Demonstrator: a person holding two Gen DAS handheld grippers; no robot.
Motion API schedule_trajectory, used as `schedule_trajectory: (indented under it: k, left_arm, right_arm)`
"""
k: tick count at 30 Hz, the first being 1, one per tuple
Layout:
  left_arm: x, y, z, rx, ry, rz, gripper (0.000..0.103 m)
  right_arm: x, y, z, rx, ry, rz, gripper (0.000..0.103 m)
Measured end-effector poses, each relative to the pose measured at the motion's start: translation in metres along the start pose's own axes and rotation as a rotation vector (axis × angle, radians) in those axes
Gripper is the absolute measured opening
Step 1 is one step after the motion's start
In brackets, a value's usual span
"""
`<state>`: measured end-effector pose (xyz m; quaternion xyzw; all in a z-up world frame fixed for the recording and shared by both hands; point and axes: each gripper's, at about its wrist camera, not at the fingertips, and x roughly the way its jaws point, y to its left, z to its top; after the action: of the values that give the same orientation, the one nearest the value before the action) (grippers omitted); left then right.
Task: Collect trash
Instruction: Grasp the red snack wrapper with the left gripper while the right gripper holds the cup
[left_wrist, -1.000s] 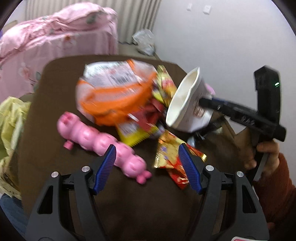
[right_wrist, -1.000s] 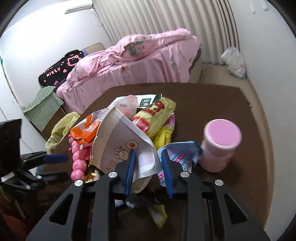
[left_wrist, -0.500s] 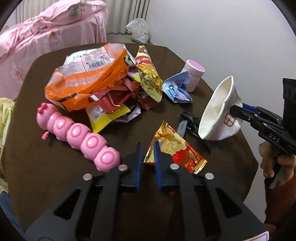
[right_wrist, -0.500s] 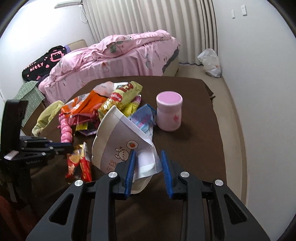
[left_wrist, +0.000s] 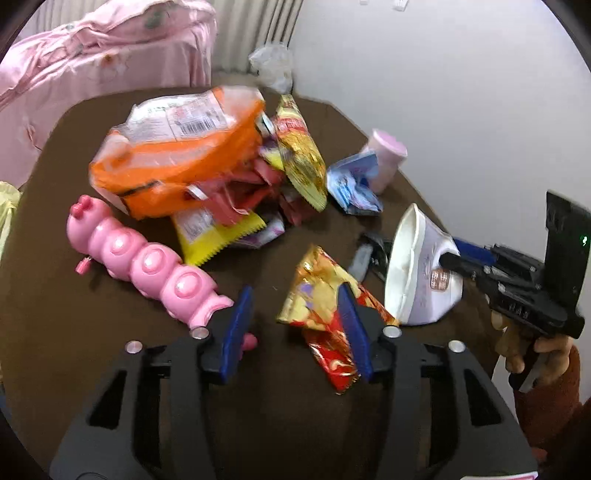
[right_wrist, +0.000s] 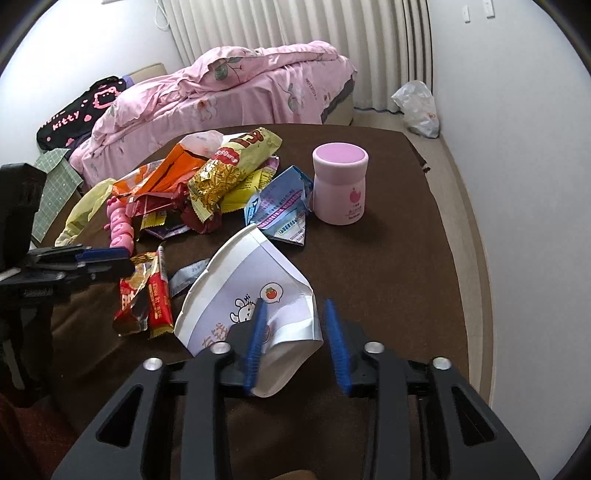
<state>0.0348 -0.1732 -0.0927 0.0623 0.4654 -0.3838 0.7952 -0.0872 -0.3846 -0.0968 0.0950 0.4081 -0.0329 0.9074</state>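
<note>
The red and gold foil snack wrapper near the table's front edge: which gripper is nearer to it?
Left. The left gripper hovers right at the red and gold foil snack wrapper, jaws opening. The right gripper is beside it, jaws opening around the crushed white paper cup.

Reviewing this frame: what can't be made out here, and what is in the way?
- Dark object, left wrist view: crushed paper cup covers its far end; identity unclear.
- Cup's base, right wrist view: behind the right gripper, jaws opening.
- Red-gold wrapper, left wrist view: the opening left gripper hides part.
- Wrapper print: motion-blurred.
</note>
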Motion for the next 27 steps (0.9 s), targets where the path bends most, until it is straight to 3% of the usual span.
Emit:
schedule_trajectory:
  k: [3,5,8,10,11,13,16,18,19,20,24,27]
  left_arm:
    - [-0.007,0.013,-0.001,-0.019,-0.005,0.036,0.045]
    - [-0.011,0.021,-0.002,-0.021,-0.02,0.077,0.045]
    - [-0.016,0.032,-0.002,-0.031,-0.028,0.113,0.045]
    - [-0.017,0.035,0.0,-0.055,-0.028,0.076,0.045]
    - [-0.017,0.033,0.0,-0.064,-0.021,0.008,0.046]
    - [-0.014,0.022,0.002,-0.051,-0.011,-0.056,0.047]
    - [0.002,0.005,0.005,-0.009,0.021,-0.009,0.048]
    - [0.014,0.001,0.007,-0.031,0.065,-0.02,0.048]
    - [0.019,-0.001,0.006,-0.04,0.086,-0.034,0.044]
    - [0.02,-0.002,0.004,-0.039,0.089,-0.037,0.025]
    - [0.005,-0.002,-0.001,-0.033,0.033,-0.035,0.019]
    - [-0.021,0.003,-0.002,-0.02,-0.048,0.021,0.017]
  right_arm:
    - [-0.003,0.001,-0.003,-0.004,-0.012,0.024,0.045]
    - [-0.004,0.002,-0.006,0.001,-0.02,0.05,0.055]
    - [-0.007,0.005,-0.011,-0.019,-0.012,0.039,0.055]
    - [-0.009,0.003,-0.015,-0.021,-0.009,0.023,0.055]
    - [-0.011,0.002,-0.018,-0.014,-0.007,0.015,0.055]
    - [-0.012,-0.002,-0.02,0.006,-0.003,0.002,0.055]
    - [-0.016,-0.005,-0.021,0.022,-0.025,-0.028,0.055]
    - [-0.018,-0.004,-0.02,0.025,-0.033,-0.039,0.055]
    - [-0.02,-0.003,-0.02,0.024,-0.04,-0.039,0.055]
    - [-0.022,-0.002,-0.02,0.021,-0.044,-0.032,0.055]
    - [-0.024,0.003,-0.019,0.015,-0.056,-0.017,0.055]
    - [-0.015,0.002,-0.017,0.033,-0.046,-0.038,0.055]
